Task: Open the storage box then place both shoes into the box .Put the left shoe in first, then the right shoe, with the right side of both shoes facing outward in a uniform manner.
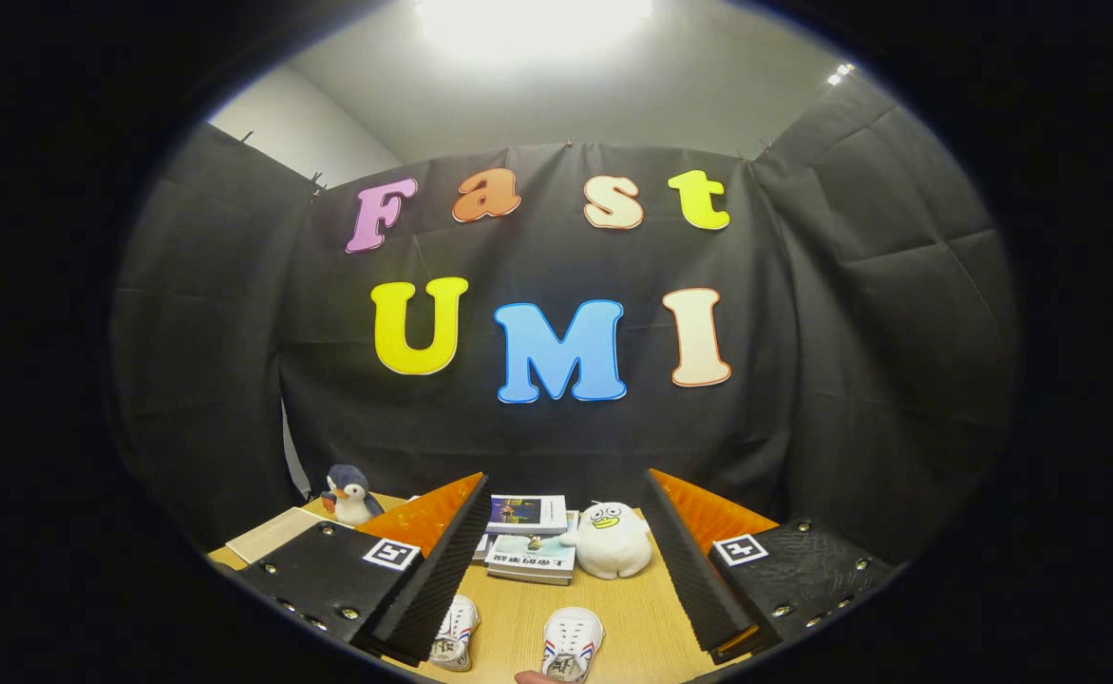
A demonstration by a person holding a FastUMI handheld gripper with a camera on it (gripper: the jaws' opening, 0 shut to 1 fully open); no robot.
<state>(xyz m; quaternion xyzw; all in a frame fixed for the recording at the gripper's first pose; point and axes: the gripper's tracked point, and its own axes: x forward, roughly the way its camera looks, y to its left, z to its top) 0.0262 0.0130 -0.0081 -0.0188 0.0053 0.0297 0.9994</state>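
Judging by the layout, the task is just beginning: no storage box is appearing ahead of the gripper (566, 532), so finding and opening it seems to be the step in hand, and the next move is likely calling for tilting down toward the light wooden tabletop (632, 632). The gripper's fingers are standing wide apart, released, grasping and touching nothing. Two small white canvas shoes with red and blue side stripes are lying on the tabletop: one (452, 632) is sitting just beside the left finger, the other (571, 644) between the fingers. Beyond the shoes, a stack of books (530, 541) is resting beside a round white plush duck (611, 540), and a grey penguin plush (351, 492) is standing further left.
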